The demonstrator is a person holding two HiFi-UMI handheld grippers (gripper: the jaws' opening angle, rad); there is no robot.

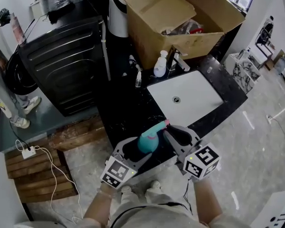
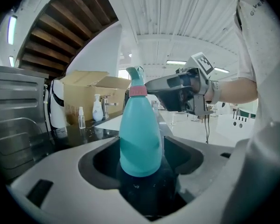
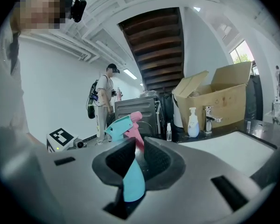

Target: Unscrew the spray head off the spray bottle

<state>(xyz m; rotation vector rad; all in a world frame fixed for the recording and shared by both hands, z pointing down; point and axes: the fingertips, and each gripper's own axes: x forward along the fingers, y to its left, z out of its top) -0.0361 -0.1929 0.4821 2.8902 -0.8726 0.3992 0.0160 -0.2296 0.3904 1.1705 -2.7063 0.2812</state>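
Observation:
A teal spray bottle [image 1: 146, 144] with a pink collar [image 2: 136, 91] hangs upright over the black counter's front edge. My left gripper [image 1: 141, 150] is shut on its body [image 2: 139, 134], one jaw on each side. The teal spray head [image 1: 155, 127] with pink parts sits on top of the bottle [image 2: 135, 73]. My right gripper [image 1: 169, 133] comes in from the right and is shut on the spray head [image 3: 119, 126], which fills the gap between the pads [image 3: 155, 158]. In the left gripper view the right gripper [image 2: 175, 90] reaches the collar's height. The thread is hidden.
A white sink [image 1: 199, 103] with a faucet [image 1: 179, 60], a soap pump bottle [image 1: 160, 65] and a small spray bottle [image 1: 138, 79] lie beyond on the counter. A cardboard box [image 1: 154, 8] stands behind, a black appliance [image 1: 66, 61] to the left. A person [image 3: 104, 104] stands at the far left.

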